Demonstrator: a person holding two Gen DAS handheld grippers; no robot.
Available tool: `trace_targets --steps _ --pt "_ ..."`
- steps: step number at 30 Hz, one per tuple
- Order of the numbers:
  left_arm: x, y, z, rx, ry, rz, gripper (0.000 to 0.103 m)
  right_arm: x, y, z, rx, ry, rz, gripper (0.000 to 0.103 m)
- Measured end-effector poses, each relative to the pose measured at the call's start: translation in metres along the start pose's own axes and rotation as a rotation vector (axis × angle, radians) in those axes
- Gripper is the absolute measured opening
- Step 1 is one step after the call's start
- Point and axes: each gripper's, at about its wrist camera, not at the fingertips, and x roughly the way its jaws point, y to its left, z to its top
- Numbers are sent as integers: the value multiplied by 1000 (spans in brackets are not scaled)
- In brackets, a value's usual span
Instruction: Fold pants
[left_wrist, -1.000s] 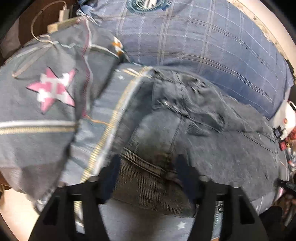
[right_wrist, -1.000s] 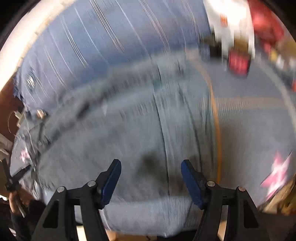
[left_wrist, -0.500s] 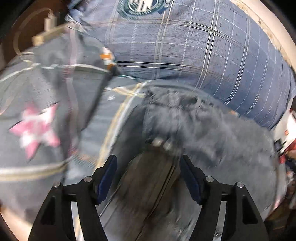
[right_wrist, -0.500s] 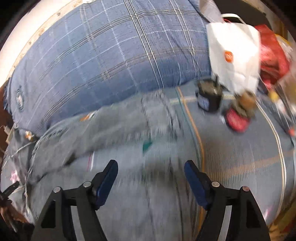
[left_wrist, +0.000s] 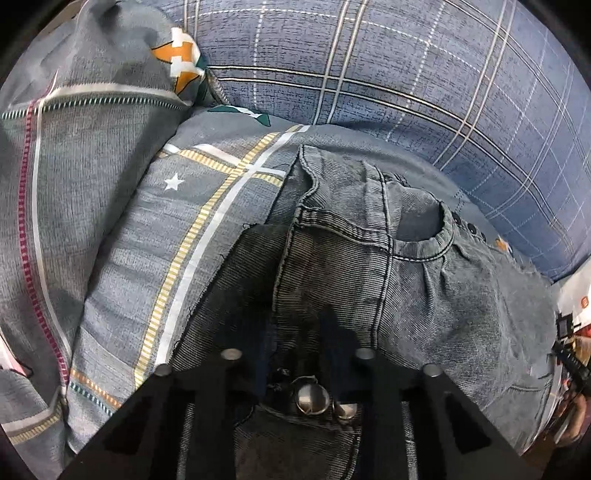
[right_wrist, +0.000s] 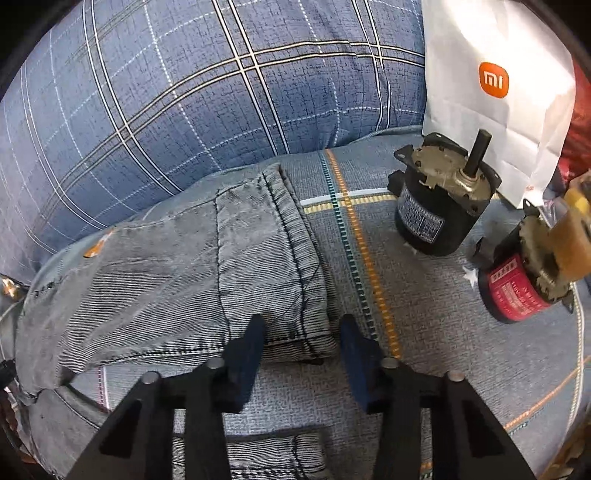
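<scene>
Change since 0.5 s ago: both cams dropped in close to the denim, blur gone; left fingers nearer together, right gap narrower too.
Pants (left_wrist: 369, 280): grey jeans, flat on the striped bedsheet (left_wrist: 140, 266), near side of the blue plaid pillow (left_wrist: 369, 74); waistband + metal button (left_wrist: 312, 398) at left claw, hem end (right_wrist: 295, 280) at right claw.
Left gripper (left_wrist: 295, 332): fingers dark, sunk in fabric by the fly; looks pinched on the waistband, grip itself can't be told for sure.
Right gripper (right_wrist: 301, 343): spread, blue pads (right_wrist: 245, 354) straddling the near hem corner, nothing clamped yet.
Step in hand (judgement): taking both ends before a lengthwise fold.
Doing it well: close right pads on all hem layers, not just top one; lift both ends level, keep cloth taut, lay edge on edge.
Risk: right swing could knock the black motor (right_wrist: 439, 210).
Only in left view: open fly, pocket rivets, patterned quilt (left_wrist: 55, 166) far left.
Only in right view: black motor, red motor (right_wrist: 517, 291), white paper bag (right_wrist: 495, 92) right of the hem; folded leg edges stacked.
</scene>
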Motion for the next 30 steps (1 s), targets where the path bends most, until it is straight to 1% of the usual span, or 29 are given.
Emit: trace_targets --steps 3,5,6,7,8,10,11,13,14,15,16,17,18,19,20,21,22,23,25,26,27,28,29,30 --pt "-8 1 1 10 -11 0 16 0 2 4 -18 9 -19 35" --pt "-15 -1 3 26 -41 30 11 0 2 7 -22 8 -28 31" --pt "-22 -3 3 41 -65 52 11 -3 2 6 -27 5 -34 26" --pt "-29 -4 3 49 -87 66 10 -5 4 7 -37 -2 -42 18" --pt "-36 -5 3 55 -111 81 10 -11 5 7 -47 -14 -54 18" --pt "-48 -7 -1 77 -148 106 10 -25 9 9 -61 -29 -50 17" --pt "-49 -6 -1 84 -148 113 10 -36 11 9 -66 -46 -42 16" --pt "-33 -2 -2 84 -90 134 14 -52 12 4 -74 -68 -30 17" --pt "-20 0 -2 77 -49 138 16 -48 12 -1 -93 -38 -40 17" --pt "-9 6 -2 43 -29 137 26 -35 13 -6 -114 15 -61 17" --pt "-5 10 -3 22 -25 130 28 -15 9 -13 -116 85 -83 23" --pt "-5 11 -3 13 -26 119 28 -14 5 -15 -101 59 -64 24" --pt "-13 11 -4 13 -44 111 32 -21 2 -15 -87 34 -54 36" --pt "-19 11 -5 15 -61 109 34 -28 -1 -14 -65 27 -39 62" --pt "-27 11 -5 15 -80 111 35 -38 -3 -12 -48 4 -8 73" --pt "-37 9 -5 17 -110 116 35 -48 -3 -9 -50 -32 -8 75" --pt "-48 8 -6 21 -142 115 38 -59 -2 -6 -55 -69 -27 75" --pt "-53 7 -7 21 -157 110 41 -69 0 -3 -58 -102 -23 75" --pt "-59 4 -10 17 -158 73 50 -78 5 1 -43 -127 45 75" --pt "-58 1 -11 24 -149 54 51 -78 7 2 -41 -127 69 75" --pt "-52 -3 -14 44 -134 57 51 -72 11 1 -46 -116 95 75" --pt "-43 -5 -17 61 -108 92 52 -66 16 0 -55 -104 99 75" --pt "-30 -8 -17 77 -62 141 52 -55 18 -3 -67 -86 65 75" --pt "-11 -5 -19 83 16 191 55 -41 20 -7 -87 -45 12 75"
